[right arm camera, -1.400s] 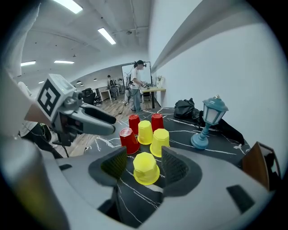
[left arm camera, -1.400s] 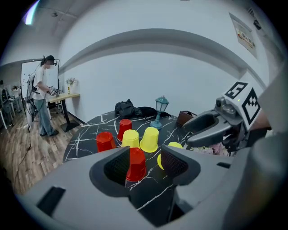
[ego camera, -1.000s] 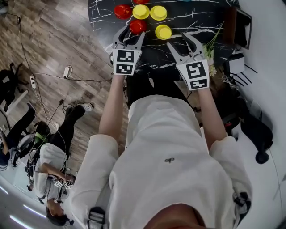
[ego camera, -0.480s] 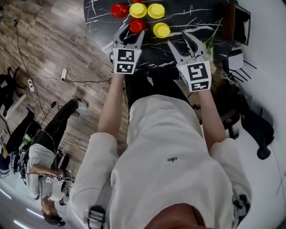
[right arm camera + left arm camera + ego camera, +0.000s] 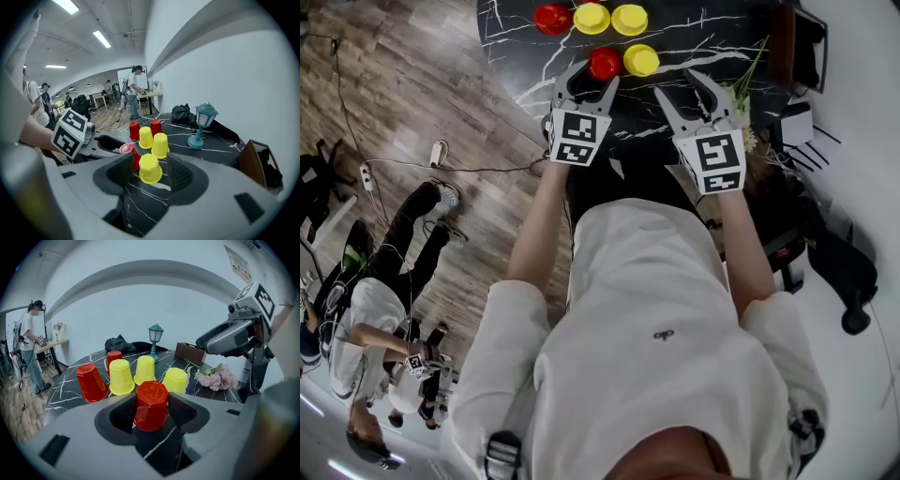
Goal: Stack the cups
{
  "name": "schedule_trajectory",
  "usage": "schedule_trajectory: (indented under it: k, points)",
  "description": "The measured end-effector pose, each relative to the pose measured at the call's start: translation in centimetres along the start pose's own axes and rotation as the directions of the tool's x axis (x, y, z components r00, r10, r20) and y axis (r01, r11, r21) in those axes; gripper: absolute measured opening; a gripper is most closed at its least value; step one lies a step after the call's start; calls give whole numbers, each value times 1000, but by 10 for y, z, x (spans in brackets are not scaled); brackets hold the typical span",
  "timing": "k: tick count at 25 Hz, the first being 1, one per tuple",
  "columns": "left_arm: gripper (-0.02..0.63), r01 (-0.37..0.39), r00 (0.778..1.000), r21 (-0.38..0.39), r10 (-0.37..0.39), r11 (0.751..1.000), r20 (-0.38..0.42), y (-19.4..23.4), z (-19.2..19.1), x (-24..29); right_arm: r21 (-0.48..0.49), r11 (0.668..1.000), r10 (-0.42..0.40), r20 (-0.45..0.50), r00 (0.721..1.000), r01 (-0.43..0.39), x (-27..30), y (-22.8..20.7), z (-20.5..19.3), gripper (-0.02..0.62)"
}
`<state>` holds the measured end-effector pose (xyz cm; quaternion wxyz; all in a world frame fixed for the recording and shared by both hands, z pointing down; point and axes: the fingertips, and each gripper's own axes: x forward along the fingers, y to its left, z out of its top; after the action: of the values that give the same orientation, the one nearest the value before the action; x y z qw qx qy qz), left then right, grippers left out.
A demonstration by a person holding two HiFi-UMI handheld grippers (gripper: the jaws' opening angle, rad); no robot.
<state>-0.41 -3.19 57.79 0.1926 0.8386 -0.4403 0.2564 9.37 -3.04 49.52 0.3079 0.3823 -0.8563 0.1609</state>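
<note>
**While poised at the near cups: two open claws, nothing gripped yet**

Viewed from above: left claw (image 5: 589, 80) spread wide, lined up on an upturned red cup (image 5: 151, 404) standing on the bench between the jaws, seemingly clear of both pads. Right claw (image 5: 680, 86) also wide, though just narrowed a little, framing an upturned yellow cup (image 5: 150, 168) without touching it. Just behind, a second red cup (image 5: 91, 383), a third red cup (image 5: 113, 359) and two more yellow cups (image 5: 121, 377), all upside down.

Likely hazards:
- Probably light, tapered and slick, so apt to pop upward or skid across the bench if pinched high or off-centre.
- Liable to buckle under a hard squeeze.
- Easy to knock the yellow cup, standing just beside the red cup, with the inner jaw on the way in.
- Little room between the two claws, so some chance of a clash when reaching together.
- Pink flowers (image 5: 213, 378) near the right claw, also open to a brush.

Bench (image 5: 703, 37) glossy black, stone-like, streaked with white veins, with a rounded edge. Toward the far side, a small teal lamp (image 5: 155, 336), a brown box (image 5: 190, 352) and a dark bag (image 5: 119, 344). Beyond, a plain white curving wall, a wood-plank floor (image 5: 412, 84) with trailing cables, and other people standing well away under strip lights.
</note>
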Motion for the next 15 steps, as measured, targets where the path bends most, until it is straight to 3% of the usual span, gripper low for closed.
schedule_trajectory:
  k: [9, 15]
  points:
    - [217, 23, 1000, -9, -23, 1000, 18, -11, -2, 1, 1, 1000, 0, 3, 1000, 0, -5, 2, 1, 224]
    - [261, 26, 996, -77, -20, 997, 85, -4, 15, -11, 5, 1000, 5, 8, 1000, -5, -5, 2, 3, 224]
